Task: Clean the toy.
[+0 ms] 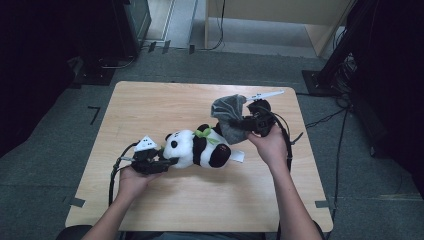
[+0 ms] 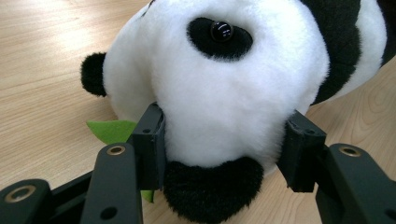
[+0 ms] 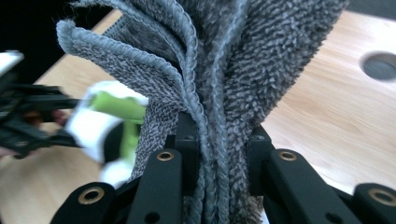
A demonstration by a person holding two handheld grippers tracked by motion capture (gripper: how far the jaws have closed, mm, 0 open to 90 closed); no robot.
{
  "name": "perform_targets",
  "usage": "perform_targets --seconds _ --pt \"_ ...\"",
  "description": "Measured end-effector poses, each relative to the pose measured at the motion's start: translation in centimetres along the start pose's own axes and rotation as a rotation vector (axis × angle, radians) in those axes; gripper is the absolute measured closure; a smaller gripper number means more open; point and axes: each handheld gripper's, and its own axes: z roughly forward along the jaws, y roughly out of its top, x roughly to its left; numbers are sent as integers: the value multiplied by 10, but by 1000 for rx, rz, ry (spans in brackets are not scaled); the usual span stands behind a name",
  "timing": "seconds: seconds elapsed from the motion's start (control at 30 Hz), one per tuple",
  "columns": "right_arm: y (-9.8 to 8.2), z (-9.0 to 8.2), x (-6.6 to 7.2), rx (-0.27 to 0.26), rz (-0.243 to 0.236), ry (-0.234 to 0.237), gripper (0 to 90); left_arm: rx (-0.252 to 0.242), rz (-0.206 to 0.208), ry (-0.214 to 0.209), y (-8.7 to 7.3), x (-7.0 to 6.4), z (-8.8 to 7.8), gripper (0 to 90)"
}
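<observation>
A black-and-white plush panda [image 1: 197, 148] with a green leaf at its neck lies on its side mid-table, head to the left. Just beyond it to the right, a grey terry cloth [image 1: 229, 116] hangs bunched — folds pinched together, lifted off the wood.

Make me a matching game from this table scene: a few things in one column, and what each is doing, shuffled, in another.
Things:
1. toy panda
2. grey towel
3. left hand-held gripper
4. wooden table

States:
A. clamped on the toy's head
B. bunched up, lifted off the table
C. lying on its side
D. carrying everything

Pairs: 1-C, 2-B, 3-A, 4-D
</observation>
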Motion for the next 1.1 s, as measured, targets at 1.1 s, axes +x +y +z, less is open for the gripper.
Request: perform_targets --seconds 1.1 --pt "-67 105 117 -40 -180 35 754 -1 -16 11 0 -1 -1 464"
